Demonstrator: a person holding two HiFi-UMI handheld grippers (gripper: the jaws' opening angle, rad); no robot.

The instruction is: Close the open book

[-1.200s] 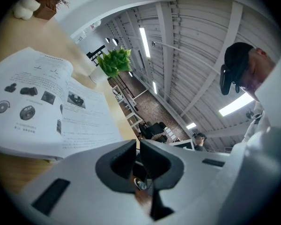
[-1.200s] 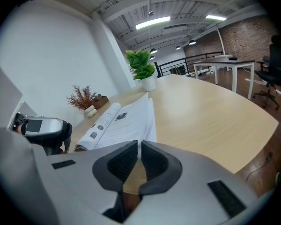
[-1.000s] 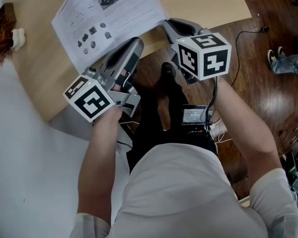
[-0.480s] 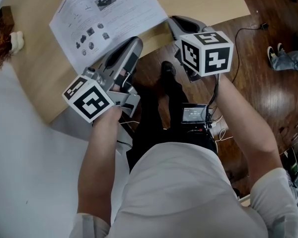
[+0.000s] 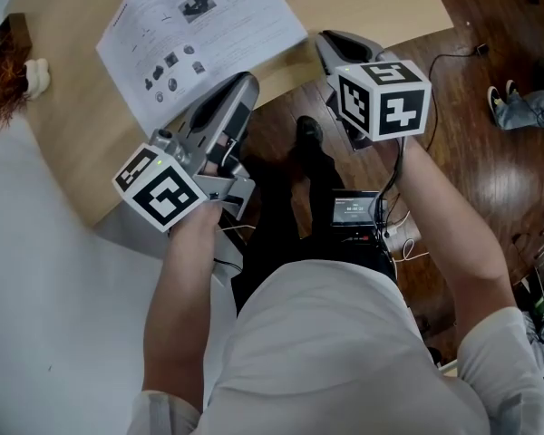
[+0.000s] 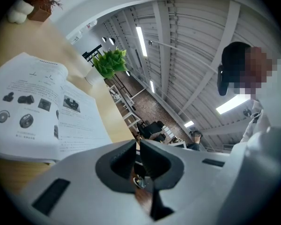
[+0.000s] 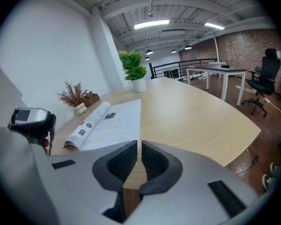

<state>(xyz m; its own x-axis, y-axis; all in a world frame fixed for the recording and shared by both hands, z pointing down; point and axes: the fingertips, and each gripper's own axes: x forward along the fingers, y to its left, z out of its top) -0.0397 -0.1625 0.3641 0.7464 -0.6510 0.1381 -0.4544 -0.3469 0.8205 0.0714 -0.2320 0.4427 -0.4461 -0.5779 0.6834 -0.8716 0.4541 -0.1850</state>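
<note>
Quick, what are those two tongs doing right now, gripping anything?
Left tongs: closed, holding nothing.
Right tongs: closed, holding nothing.

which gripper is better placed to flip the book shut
Right, probably. The right gripper sits at the free corner of the open book, whose flat page lies straight ahead of its shut jaws. The left gripper, also shut, has the book off to one side.

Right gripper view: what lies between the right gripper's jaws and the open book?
Only bare table lies between the right gripper and the open book, as the right gripper view shows.
</note>
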